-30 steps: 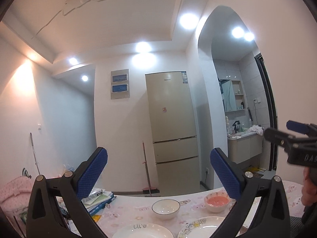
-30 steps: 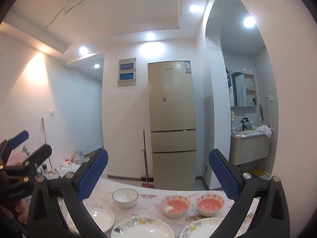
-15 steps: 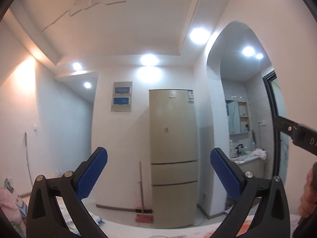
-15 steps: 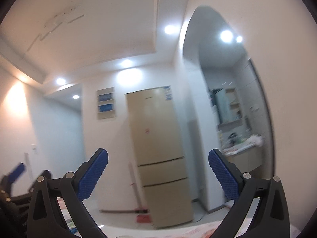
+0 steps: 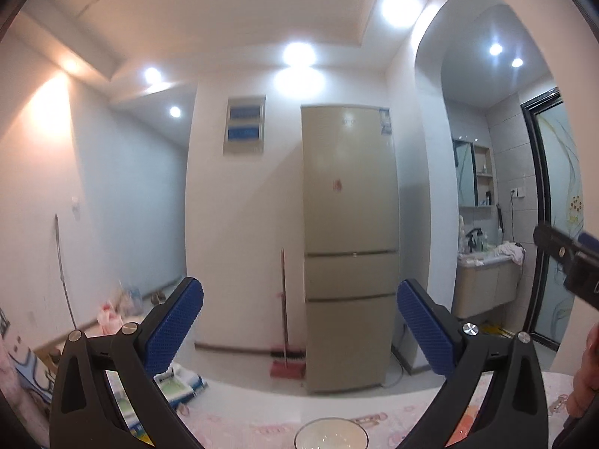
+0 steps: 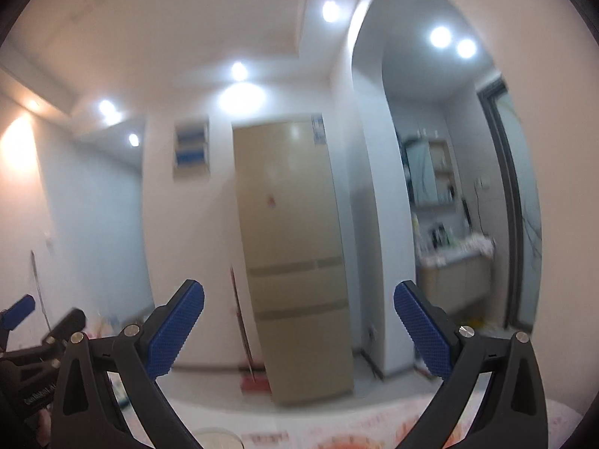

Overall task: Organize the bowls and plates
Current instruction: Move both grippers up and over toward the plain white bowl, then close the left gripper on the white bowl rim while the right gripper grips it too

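Both grippers up in the air, nothing grabbed yet

Left gripper (image 5: 299, 321) and right gripper (image 6: 298, 320) both spread wide and empty; I'd tilt down first. Left view shows a white bowl (image 5: 331, 434) near the table (image 5: 374, 411) far edge; right view's blurry, but adds something reddish (image 6: 352, 443).

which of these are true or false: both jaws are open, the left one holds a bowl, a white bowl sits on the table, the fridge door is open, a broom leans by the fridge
1. Both grippers have open jaws: true; left gripper and right gripper are spread and empty.
2. The left gripper holds a bowl: false; nothing is between its jaws.
3. A white bowl sits on the table: true.
4. The fridge door is open: false; all its doors are shut.
5. A broom leans beside the fridge: true.
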Available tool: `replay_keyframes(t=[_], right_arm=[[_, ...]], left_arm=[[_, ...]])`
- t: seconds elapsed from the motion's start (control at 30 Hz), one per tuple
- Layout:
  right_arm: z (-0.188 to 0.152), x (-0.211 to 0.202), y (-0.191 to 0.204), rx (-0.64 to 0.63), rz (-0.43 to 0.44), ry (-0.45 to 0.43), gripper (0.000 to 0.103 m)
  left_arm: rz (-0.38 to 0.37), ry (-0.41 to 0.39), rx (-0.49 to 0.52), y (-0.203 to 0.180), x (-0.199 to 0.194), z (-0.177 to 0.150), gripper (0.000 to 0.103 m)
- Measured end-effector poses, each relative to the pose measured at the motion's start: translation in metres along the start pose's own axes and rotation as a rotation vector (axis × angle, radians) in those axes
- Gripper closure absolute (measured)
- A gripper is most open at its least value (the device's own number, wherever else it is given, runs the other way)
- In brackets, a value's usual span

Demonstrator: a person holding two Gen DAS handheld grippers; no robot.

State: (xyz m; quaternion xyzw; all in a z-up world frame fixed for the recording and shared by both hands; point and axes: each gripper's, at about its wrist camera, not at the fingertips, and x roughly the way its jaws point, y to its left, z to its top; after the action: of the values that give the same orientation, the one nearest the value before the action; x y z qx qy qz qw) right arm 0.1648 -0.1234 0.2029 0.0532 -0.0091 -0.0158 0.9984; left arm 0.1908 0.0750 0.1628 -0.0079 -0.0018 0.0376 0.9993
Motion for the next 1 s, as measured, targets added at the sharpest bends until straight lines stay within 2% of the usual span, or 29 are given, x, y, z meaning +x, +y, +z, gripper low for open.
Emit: replay_keyframes(t=[0.13, 0.27, 0.4, 0.47, 0.53, 0.7, 0.77, 0.9, 1.0], right_arm=[[-0.014, 0.031, -0.010, 0.091, 0.072, 0.096, 0.000], [-0.031, 0.059, -0.017, 0.134, 0.090, 0.185, 0.000], [-0.063, 0.097, -0.007, 0.099, 0.144, 0.326, 0.000], [-0.081, 0.115, 0.000, 0.094, 0.164, 0.392, 0.000], [-0.100, 0.128, 0.006, 0.092, 0.165, 0.435, 0.000], [-0.139, 0.156, 0.021, 0.053, 0.169, 0.528, 0.000], [-0.155, 0.170, 0.028, 0.019, 0.182, 0.581, 0.009], [-0.185, 0.192, 0.034, 0.024, 0.224, 0.691, 0.017], [-0.209, 0.208, 0.032, 0.069, 0.260, 0.782, 0.027]], left_arm=[[0.007, 0.142, -0.012, 0.009, 0.033, -0.021, 0.000], [0.008, 0.286, -0.044, 0.014, 0.062, -0.040, 0.000], [-0.003, 0.428, -0.052, 0.014, 0.087, -0.064, 0.000], [0.005, 0.525, 0.007, 0.009, 0.100, -0.079, 0.000], [-0.009, 0.569, 0.041, 0.004, 0.111, -0.093, 0.000], [-0.040, 0.694, -0.013, 0.002, 0.134, -0.124, 0.000], [-0.055, 0.729, -0.030, 0.004, 0.142, -0.133, 0.000], [-0.067, 0.809, -0.087, 0.006, 0.157, -0.150, 0.000], [-0.061, 0.838, -0.078, 0.001, 0.162, -0.160, 0.015]])
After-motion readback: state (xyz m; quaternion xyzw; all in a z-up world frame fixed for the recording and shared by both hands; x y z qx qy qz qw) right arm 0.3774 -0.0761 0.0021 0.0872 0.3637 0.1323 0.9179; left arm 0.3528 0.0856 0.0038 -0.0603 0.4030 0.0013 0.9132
